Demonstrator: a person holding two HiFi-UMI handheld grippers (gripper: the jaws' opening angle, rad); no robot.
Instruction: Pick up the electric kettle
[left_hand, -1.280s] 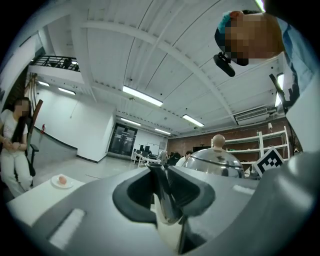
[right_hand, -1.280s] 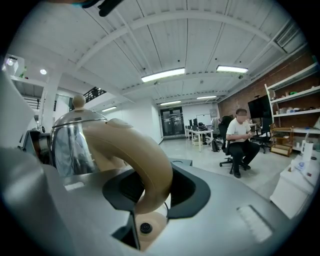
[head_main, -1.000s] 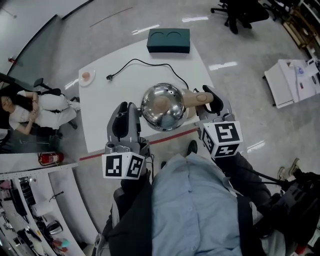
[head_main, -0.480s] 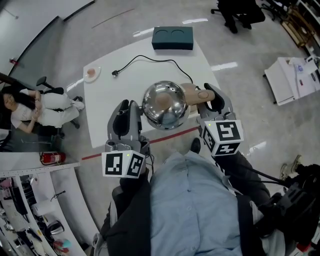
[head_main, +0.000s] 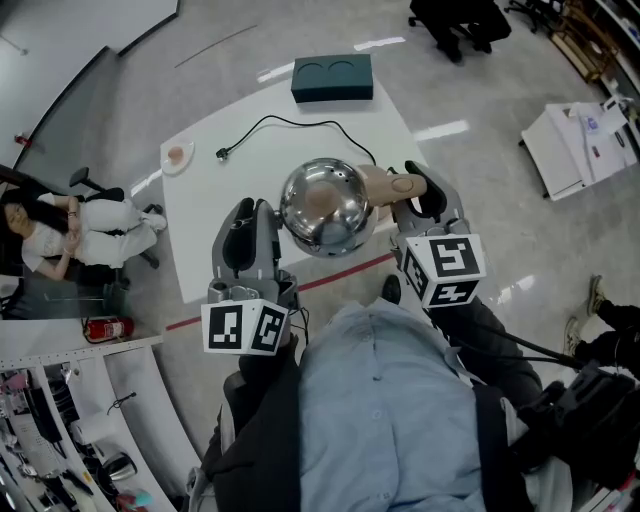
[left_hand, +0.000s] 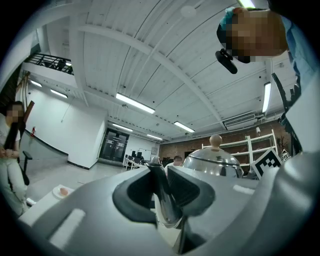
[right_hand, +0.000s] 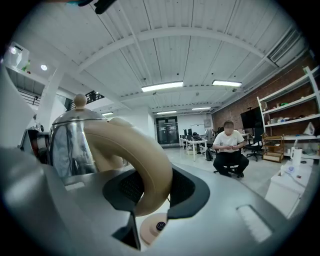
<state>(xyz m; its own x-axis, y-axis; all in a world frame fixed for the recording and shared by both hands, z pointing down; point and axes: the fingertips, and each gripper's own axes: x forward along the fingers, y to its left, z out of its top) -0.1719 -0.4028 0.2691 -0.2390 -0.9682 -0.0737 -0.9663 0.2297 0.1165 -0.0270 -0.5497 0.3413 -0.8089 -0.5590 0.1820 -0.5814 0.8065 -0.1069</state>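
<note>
R gripper (head_main: 420, 196) fingers clamp kettle (head_main: 326, 207) handle (head_main: 385, 185) at 3 o'clock. L gripper (head_main: 253, 212) fingers pinch spout (left_hand: 162, 197) at 9, prob. to steady it.

Steel kettle (head_main: 327, 207) over white desk (head_main: 210, 225); left tool (head_main: 258, 212) at its left side, right tool (head_main: 418, 190) on beige handle (head_main: 385, 184).

**Materials and finishes**

The electric kettle (head_main: 325, 205) has a mirror-polished metal body and spout. Its handle (head_main: 392, 186), at 3 o'clock, is smooth matt beige plastic. The left gripper (head_main: 252, 208) and right gripper (head_main: 422, 192) have grey matt plastic shells, with black, finely ribbed fingers (right_hand: 131, 187). The desk (head_main: 215, 215) is white, smooth and matt. The floor (head_main: 480, 100) is grey and glossy. The box (head_main: 332, 77), at 12 o'clock, is dark green and matt. The shirt (head_main: 385, 400) is light blue cloth.
</note>
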